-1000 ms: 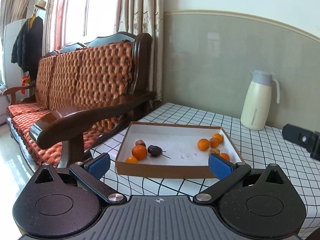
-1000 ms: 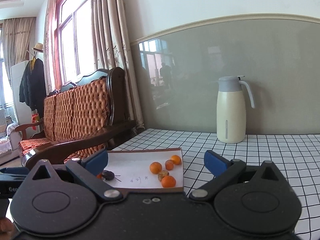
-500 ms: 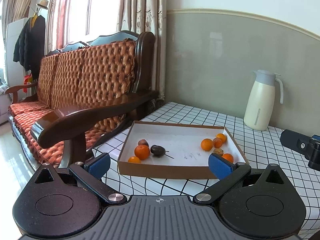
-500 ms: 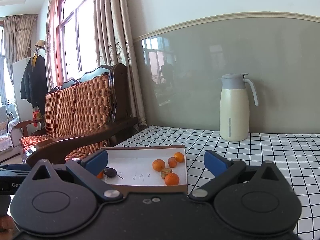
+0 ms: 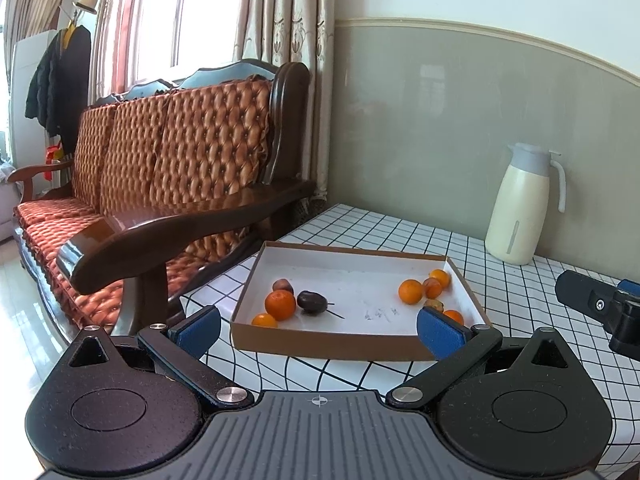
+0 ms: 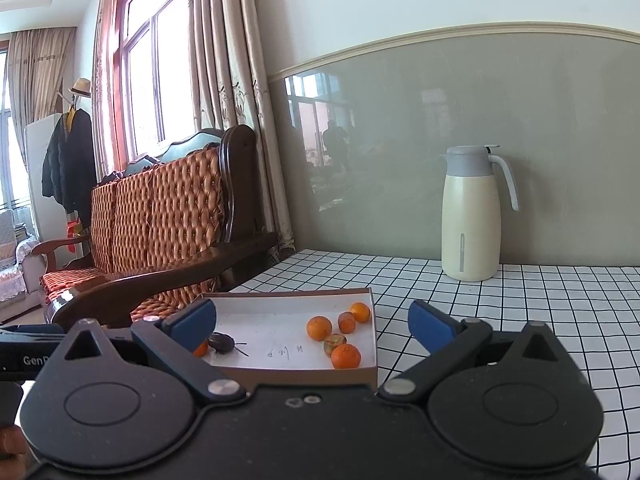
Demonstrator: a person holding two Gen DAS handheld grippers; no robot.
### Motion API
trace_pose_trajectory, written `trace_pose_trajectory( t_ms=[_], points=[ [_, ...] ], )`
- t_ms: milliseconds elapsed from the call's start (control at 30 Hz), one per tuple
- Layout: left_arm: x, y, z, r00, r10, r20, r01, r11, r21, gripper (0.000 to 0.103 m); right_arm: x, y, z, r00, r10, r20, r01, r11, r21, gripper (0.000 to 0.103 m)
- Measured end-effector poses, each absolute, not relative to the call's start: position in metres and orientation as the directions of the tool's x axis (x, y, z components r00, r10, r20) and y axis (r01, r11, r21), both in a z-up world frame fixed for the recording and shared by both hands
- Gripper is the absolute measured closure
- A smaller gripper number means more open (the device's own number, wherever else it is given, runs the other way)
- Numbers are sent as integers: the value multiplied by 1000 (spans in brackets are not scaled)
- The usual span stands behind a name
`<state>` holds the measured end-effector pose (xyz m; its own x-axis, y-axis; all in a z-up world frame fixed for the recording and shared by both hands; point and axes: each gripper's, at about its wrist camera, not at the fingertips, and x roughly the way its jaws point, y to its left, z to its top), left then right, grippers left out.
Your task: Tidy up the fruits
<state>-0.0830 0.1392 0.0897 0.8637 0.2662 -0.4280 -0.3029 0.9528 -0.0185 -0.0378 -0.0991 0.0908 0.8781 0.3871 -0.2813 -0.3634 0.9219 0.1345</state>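
1. Checked cloth covered the desk [image 5: 520,292], and a low cardboard box [image 5: 332,346] sat on it near the sofa [image 5: 180,168], with a cream jug [image 6: 472,216] far back by the wall.
2. All the fruit lay inside that box, in two little groups. At the sofa end were a big orange [image 5: 281,305], a small orange [image 5: 264,320], a brown fruit [image 5: 283,285] and a dark fruit with a stem [image 5: 312,302]. At the other end were the other oranges [image 6: 319,328].
3. Your left gripper [image 5: 318,326] had its fingers spread wide and held nothing. The box was straight ahead of it, and the dark fruit's group was the closer one to it.
4. Your right gripper [image 6: 312,322] was also spread wide and held nothing. The box lay ahead and a bit to its left, with the other oranges closest.
5. The dark fruit's stem pointed toward the middle of the box, so I think you would do best to pinch it across its round body.
6. Neither gripper was touching any fruit.
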Motion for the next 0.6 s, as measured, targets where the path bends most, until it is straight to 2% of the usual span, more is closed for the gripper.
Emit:
trace_pose_trajectory(
  t_ms=[400,600],
  points=[
    [-81,138,89,867,256,-428,-293,956,-22,0,-38,-97,87,875,391,-286,-367,920,135,6],
    [-83,133,85,892,239,-383,-266,964,-19,0,-37,-94,83,871,397,-290,-372,918,140,6]
  ],
)
